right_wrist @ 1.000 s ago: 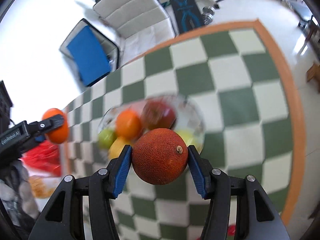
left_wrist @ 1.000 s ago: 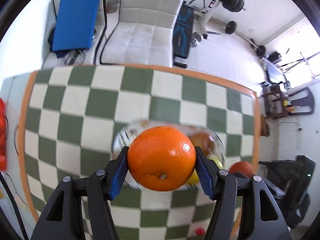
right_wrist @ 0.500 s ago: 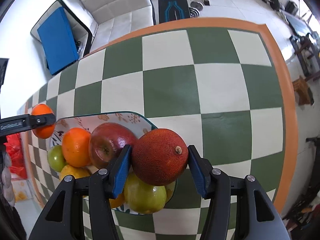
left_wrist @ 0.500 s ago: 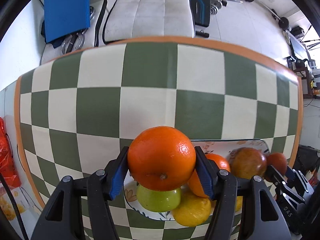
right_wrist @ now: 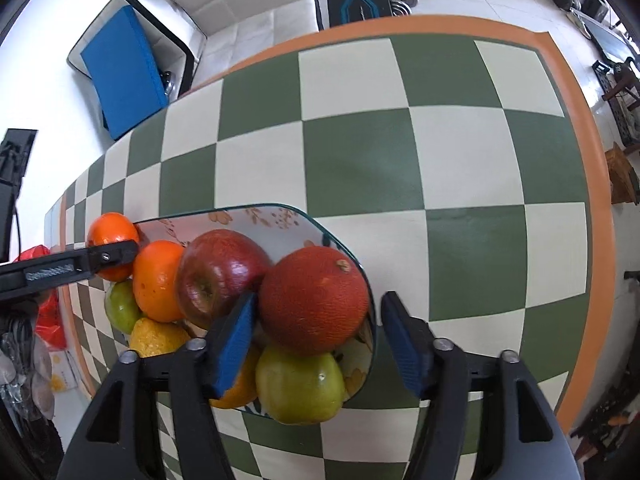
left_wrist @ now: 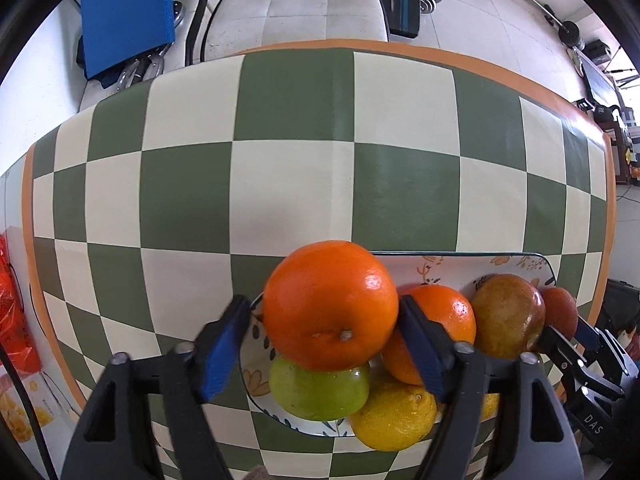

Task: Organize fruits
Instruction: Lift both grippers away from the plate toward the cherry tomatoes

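A bright orange (left_wrist: 332, 304) rests on a green apple (left_wrist: 320, 392) at the left end of the floral plate (left_wrist: 460, 255). My left gripper (left_wrist: 320, 308) stands open around it, with a gap at the left pad. In the right wrist view a dark red orange (right_wrist: 314, 300) sits on another green apple (right_wrist: 300, 388) at the plate's (right_wrist: 240, 209) right end. My right gripper (right_wrist: 320, 300) is open around it, with its right pad clear of the fruit. A red apple (right_wrist: 216, 280), a second orange (right_wrist: 158, 280) and a lemon (right_wrist: 156, 338) fill the middle.
The plate lies on a green and cream checkered table (left_wrist: 296, 184) with an orange border. A red bag (left_wrist: 12, 312) and a snack box (left_wrist: 24, 412) sit at the left edge. Beyond the far edge are a white sofa (left_wrist: 304, 0) and a blue cushion (left_wrist: 128, 12).
Both grippers came down over the plate with their oranges. Both sets of fingers have spread, and each orange now rests on the fruit pile.
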Available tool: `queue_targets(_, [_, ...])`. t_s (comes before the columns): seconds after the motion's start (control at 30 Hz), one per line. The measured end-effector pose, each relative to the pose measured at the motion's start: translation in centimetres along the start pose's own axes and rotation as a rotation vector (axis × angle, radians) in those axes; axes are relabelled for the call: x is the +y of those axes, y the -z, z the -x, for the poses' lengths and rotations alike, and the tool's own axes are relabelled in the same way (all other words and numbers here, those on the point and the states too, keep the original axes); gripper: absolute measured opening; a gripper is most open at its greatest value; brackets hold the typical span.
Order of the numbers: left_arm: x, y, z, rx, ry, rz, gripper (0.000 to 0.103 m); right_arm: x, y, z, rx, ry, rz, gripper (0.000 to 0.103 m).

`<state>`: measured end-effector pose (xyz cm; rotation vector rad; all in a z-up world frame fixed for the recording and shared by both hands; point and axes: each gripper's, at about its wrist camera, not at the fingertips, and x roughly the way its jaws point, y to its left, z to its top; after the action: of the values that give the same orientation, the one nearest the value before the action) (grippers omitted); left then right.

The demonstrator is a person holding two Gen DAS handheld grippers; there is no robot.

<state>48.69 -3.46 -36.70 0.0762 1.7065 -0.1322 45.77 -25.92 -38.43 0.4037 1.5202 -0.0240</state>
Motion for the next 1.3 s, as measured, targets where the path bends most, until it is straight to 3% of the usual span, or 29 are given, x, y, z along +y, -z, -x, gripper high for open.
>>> queue_targets(0.1, [0.2, 0.1, 0.9, -0.019, -0.007, 0.007, 0.087, -0.3, 0.4, 0.1, 0.001, -0.004, -0.009, 0.076])
queue_targets(0.2, [0.6, 0.6, 1.9, -0.044, -0.017, 0.016, 0.087, -0.2, 0.9, 0.8, -0.011, 0.014, -0.004, 0.088])
queue_targets(0.37, [0.7, 3.2, 3.9, -0.124, -0.04, 0.039, 0.087, 1.1, 2.3, 2.7, -0.062, 0.107, 0.057, 0.095])
queue_targets(0.8, [-0.7, 11.6, 7.7, -0.305, -0.082, 0.036, 0.087, 2.7, 8.8, 8.1, -0.203, 0.188, 0.113, 0.096])
queue_targets(1.07, [-1.8, 17.1, 12.1, -0.452, -0.101, 0.03, 0.087, 3.8, 12.9, 13.1, -0.315, 0.2, 0.148, 0.096])
queue_targets(1.3, [-2.6, 21.9, 15.5, -0.53, -0.078, 0.009, 0.087, 4.5, 17.1, 18.5, -0.407, 0.182, 0.167, 0.096])
